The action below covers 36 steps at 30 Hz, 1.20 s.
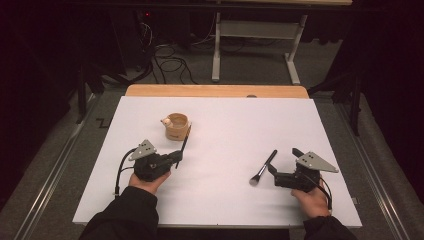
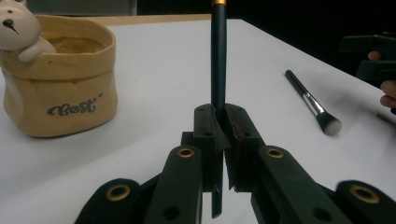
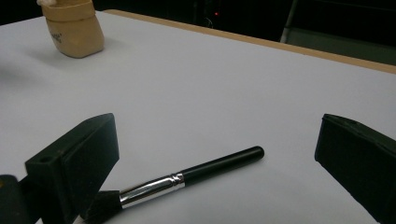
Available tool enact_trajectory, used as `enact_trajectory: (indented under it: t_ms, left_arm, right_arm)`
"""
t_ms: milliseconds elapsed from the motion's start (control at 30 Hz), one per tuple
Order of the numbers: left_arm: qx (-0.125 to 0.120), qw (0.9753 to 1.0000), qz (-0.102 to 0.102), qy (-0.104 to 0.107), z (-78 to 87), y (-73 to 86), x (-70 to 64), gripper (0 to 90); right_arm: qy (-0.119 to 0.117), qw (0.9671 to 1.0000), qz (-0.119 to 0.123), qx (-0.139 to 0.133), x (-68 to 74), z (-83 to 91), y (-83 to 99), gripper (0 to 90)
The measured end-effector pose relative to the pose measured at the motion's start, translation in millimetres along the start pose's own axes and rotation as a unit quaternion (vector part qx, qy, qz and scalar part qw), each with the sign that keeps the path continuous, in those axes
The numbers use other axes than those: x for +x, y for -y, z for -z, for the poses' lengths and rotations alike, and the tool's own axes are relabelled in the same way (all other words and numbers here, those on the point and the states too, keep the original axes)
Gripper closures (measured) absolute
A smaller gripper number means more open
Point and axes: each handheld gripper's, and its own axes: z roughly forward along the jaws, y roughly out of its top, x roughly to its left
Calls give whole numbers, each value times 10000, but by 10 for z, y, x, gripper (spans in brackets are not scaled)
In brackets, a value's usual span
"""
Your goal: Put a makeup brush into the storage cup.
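Note:
A tan cup [image 1: 177, 126] marked "Best" [image 2: 58, 79], with a small bear figure [image 2: 16, 25] on its rim, stands on the white board; it also shows far off as the cup [image 3: 74, 28]. My left gripper [image 1: 176, 156] is shut on a thin dark brush handle [image 2: 217, 56] with an orange band, which points up beside the cup [image 1: 185, 142]. A black makeup brush [image 1: 263, 167] with a silver ferrule lies flat on the board [image 3: 187, 179] [image 2: 312, 103]. My right gripper [image 1: 285, 162] is open, its jaws wide on either side of that brush, not touching it.
The white board [image 1: 225, 130] covers a wooden table [image 1: 215, 91]. Beyond it on the dark floor lie cables [image 1: 170, 62] and a grey frame stand [image 1: 255, 40]. A person's hands and dark sleeves come in at the bottom.

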Motion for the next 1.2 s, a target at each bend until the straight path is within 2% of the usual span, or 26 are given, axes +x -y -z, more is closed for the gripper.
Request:
enact_trajectory:
  t_ms: [167, 300, 500, 567, 667, 733, 767, 867, 1033, 1200]
  left_arm:
    - [-262, 9995, -154, 32, 29, 10, -39, 842]
    - [-529, 9982, -262, 53, 66, 9, -67, 842]
    - [-735, 9965, -389, 52, 95, 10, -90, 842]
    - [-732, 9964, -424, 89, 84, 3, -102, 841]
    - [-591, 9966, -574, 44, 27, -63, -124, 842]
    - [-674, 9961, -578, 14, -6, -124, -158, 842]
    - [-687, 9960, -562, 66, -25, -156, -177, 842]
    - [-684, 9950, -711, 126, -86, -243, -267, 842]
    - [-801, 9942, -661, 273, -208, -332, -393, 842]
    - [-842, 9931, -683, 455, -319, -306, -501, 842]
  right_arm:
    - [-50, 10000, 13, -35, -11, 4, -4, 5]
    - [-71, 10000, 27, -44, -21, 1, -4, 5]
    - [-101, 9999, 38, -31, -6, -3, -5, 5]
    - [-106, 9999, 33, -48, -5, -1, -9, 5]
    - [-93, 9999, 4, -55, -2, -1, -8, 6]
    - [-87, 10000, 5, -30, -3, -6, -4, 5]
    - [-82, 10000, 2, -24, -3, -6, -4, 5]
    - [-70, 9999, -9, -72, -9, 7, -8, 6]
    - [-61, 9999, -3, -97, -8, 24, -12, 6]
    - [-46, 9999, 8, -122, -8, 34, -15, 5]
